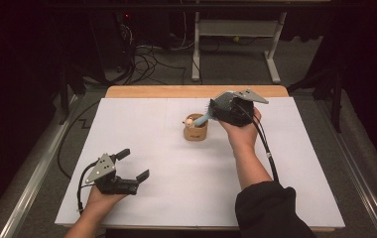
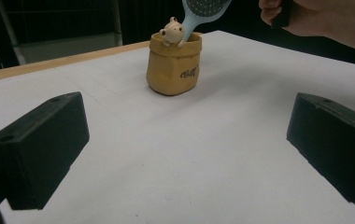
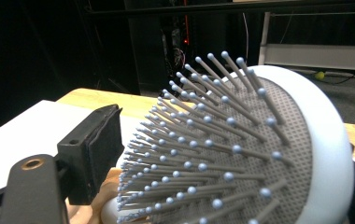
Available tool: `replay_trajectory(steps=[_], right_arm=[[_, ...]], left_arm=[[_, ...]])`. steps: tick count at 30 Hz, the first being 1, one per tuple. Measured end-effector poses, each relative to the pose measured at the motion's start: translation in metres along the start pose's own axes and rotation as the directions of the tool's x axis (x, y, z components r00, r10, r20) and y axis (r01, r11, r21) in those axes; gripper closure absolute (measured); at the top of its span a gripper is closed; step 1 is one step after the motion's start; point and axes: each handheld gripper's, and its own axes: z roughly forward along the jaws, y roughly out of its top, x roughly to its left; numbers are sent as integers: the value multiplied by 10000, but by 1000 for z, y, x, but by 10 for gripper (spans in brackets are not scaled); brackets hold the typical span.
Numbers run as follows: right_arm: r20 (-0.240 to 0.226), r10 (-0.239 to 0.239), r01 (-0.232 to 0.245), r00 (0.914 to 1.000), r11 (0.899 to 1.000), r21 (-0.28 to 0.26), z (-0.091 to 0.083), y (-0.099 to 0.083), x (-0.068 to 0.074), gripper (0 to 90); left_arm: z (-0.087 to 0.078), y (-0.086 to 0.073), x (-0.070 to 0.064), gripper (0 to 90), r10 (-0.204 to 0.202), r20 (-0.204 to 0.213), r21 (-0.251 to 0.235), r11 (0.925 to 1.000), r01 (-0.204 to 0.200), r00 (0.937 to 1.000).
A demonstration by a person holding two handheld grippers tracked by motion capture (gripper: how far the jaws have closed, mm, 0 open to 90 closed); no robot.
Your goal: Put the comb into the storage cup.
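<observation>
Past my white table cover (image 1: 152, 148), cables (image 1: 149, 57) tangle on the floor beside a white desk frame (image 1: 236, 27); a red glow (image 1: 127, 16), perhaps an indicator light.

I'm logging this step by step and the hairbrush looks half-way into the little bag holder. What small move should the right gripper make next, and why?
Probably lower the hairbrush a little further, handle first, before letting go. The right gripper grips it by the head, tilted, with the handle tip just inside the tan holder beside the small figure. The left gripper rests open, apart from the holder, so nothing steadies it against tipping.
</observation>
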Motion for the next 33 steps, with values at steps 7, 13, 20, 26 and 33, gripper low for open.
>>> replay_trajectory(steps=[7,13,20,26,33], right_arm=[[79,-21,21,10000,10000,28,-2,1,0,184],[117,-39,37,9999,9999,127,-5,2,-3,158],[64,-202,200,9998,9996,174,-13,0,-6,99],[43,-276,275,9996,9996,95,-22,2,-9,12],[-111,-561,561,9984,9984,-82,-37,2,-10,4]], left_arm=[[0,0,0,0,13,-6,-19,10000,-13,10000],[-1,0,2,0,-41,-33,-14,10000,41,10000],[0,0,2,0,-38,-34,11,10000,38,10000],[0,0,3,0,-103,-68,-28,9999,103,9999],[0,0,4,0,-149,-156,-5,9999,149,9998]])
